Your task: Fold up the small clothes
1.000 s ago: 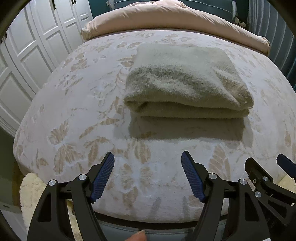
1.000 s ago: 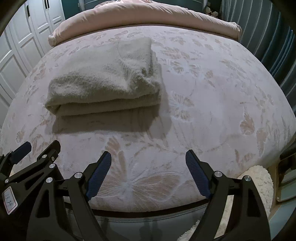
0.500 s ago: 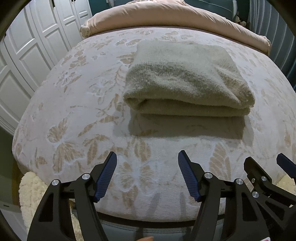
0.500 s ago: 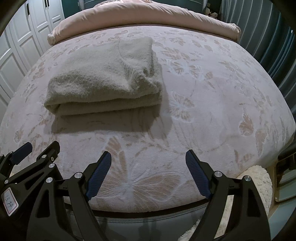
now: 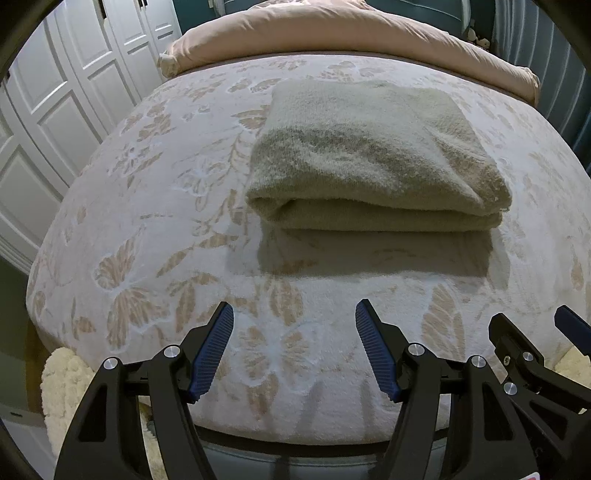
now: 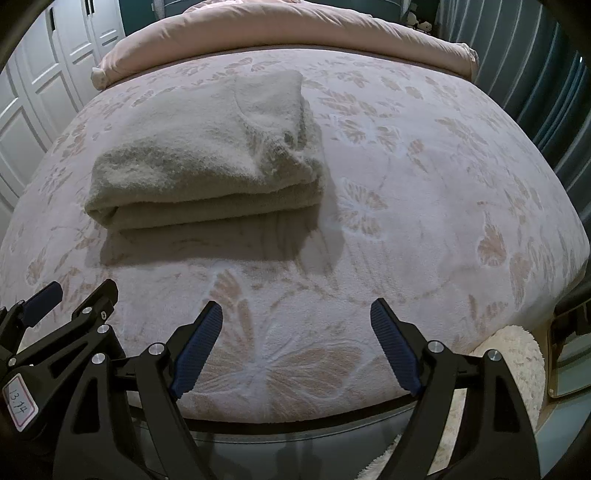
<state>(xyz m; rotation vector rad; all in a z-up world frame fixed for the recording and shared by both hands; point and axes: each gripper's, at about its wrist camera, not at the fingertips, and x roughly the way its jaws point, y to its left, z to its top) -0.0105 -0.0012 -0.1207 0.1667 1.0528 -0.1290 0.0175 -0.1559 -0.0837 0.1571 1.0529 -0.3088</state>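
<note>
A beige fuzzy garment (image 5: 373,158) lies folded in a thick rectangle on the floral bedspread (image 5: 155,206), with its folded edge toward me. It also shows in the right wrist view (image 6: 210,155), left of centre. My left gripper (image 5: 294,325) is open and empty, near the bed's front edge, short of the garment. My right gripper (image 6: 296,321) is open and empty, near the front edge, to the right of the garment. The right gripper's side shows in the left wrist view (image 5: 532,362); the left gripper's side shows in the right wrist view (image 6: 55,314).
A pink duvet (image 5: 332,33) is rolled along the far edge of the bed. White wardrobe doors (image 5: 55,92) stand at the left. Dark curtains (image 6: 535,74) hang at the right. Fluffy cream rugs (image 5: 62,387) (image 6: 517,369) lie on the floor by the bed's front corners.
The left gripper has edged forward and its jaws have narrowed slightly, still open. The right gripper and the folded garment have barely moved.
</note>
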